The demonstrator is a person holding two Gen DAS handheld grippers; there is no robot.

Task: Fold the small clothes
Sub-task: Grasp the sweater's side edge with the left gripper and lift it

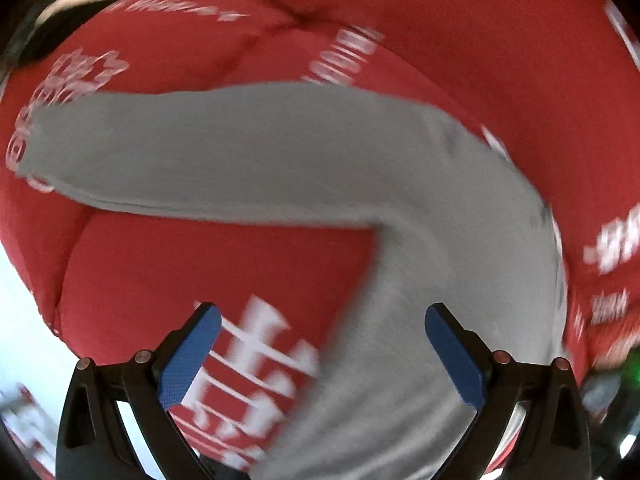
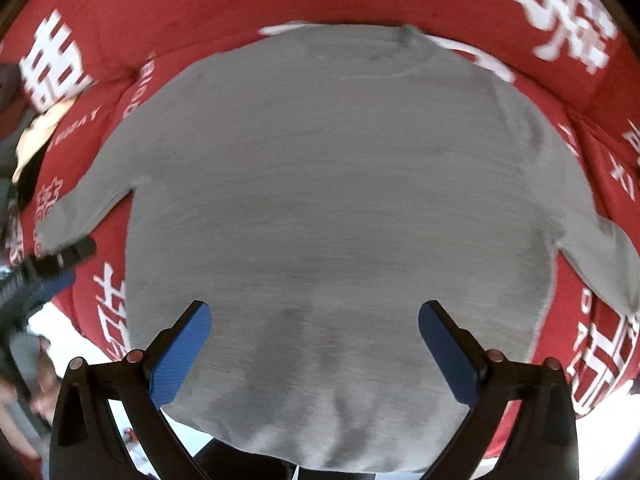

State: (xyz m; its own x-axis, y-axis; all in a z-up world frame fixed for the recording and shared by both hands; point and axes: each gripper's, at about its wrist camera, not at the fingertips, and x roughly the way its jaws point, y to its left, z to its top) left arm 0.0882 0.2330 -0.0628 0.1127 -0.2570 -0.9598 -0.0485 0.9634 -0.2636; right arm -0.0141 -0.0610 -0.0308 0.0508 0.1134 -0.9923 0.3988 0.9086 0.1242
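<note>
A small grey knitted sweater [image 2: 340,200] lies spread flat on a red cushion with white printed characters [image 2: 160,8]. The right wrist view shows its whole body, collar and both sleeves; the left wrist view shows only one sleeve [image 1: 240,152]. The left gripper [image 1: 322,354] and the right gripper [image 2: 314,354] are both released, holding nothing.

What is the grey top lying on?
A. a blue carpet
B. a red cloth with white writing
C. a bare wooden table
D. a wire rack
B: the grey top lies spread flat on a red cloth printed with white writing, visible all round it.
</note>
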